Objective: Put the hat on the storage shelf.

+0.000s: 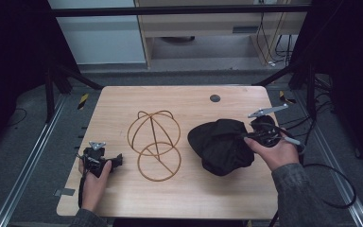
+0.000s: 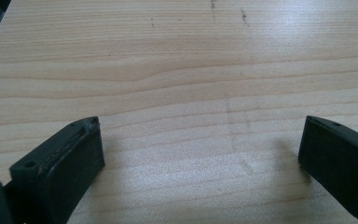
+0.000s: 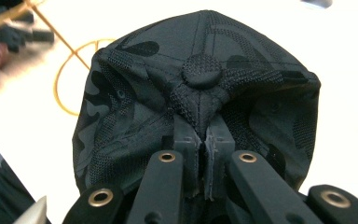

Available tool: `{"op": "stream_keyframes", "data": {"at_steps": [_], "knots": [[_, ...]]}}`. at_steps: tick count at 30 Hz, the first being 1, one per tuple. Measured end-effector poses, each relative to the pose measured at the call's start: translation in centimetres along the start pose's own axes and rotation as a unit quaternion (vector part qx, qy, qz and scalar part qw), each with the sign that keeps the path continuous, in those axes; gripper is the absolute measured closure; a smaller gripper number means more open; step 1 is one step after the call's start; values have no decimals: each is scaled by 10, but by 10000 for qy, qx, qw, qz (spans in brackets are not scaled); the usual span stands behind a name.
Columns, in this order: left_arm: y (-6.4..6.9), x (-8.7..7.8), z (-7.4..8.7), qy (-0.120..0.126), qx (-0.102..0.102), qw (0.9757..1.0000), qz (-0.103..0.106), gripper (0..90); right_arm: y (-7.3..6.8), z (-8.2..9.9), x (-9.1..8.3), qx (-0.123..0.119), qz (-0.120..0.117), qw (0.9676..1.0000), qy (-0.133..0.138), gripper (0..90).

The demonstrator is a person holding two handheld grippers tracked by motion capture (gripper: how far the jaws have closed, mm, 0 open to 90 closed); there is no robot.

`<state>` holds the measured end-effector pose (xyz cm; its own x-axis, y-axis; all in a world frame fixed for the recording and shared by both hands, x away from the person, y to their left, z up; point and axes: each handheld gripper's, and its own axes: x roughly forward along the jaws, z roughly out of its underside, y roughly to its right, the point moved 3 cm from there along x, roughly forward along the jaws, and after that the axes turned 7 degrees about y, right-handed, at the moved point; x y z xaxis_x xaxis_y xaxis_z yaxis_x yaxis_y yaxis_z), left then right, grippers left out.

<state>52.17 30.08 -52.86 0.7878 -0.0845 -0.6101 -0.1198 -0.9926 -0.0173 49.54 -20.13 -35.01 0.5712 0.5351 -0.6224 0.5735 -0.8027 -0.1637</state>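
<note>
Right gripper (image 3: 204, 140) is pinching the black camouflage fabric cap (image 3: 200, 93) near its crown button, likely to lift it toward the golden wire hat stand (image 1: 154, 144); left gripper (image 2: 200, 144) is idling open-jawed over the wooden table (image 2: 168, 70).

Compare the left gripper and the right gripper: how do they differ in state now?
The left gripper has its jaws wide apart over bare wooden table; the right gripper is shut on the black cap, pinching fabric just below its top button. The left holds nothing; the right holds the cap. Both are held by a hand.
</note>
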Motion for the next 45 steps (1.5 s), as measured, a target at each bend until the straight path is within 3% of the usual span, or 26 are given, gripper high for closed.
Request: {"op": "stream_keyframes", "data": {"at_steps": [8, 20, 35, 45], "knots": [[1, -1, 0, -5, -5, 10000, -9, 0, -1, -21, -23, -4, 181, 9992, 364, 863], [2, 0, 0, 13, -29, 10000, -21, 0, -8, -58, -48, 72, 148, 9955, 930, 865], [3, 0, 1, 20, -60, 10000, -52, 0, -41, -102, -57, -123, -93, 9883, 1519, 867], [4, 0, 0, 10, -67, 10000, -64, 0, -63, -125, -57, -244, -257, 9860, 1631, 868]]}}
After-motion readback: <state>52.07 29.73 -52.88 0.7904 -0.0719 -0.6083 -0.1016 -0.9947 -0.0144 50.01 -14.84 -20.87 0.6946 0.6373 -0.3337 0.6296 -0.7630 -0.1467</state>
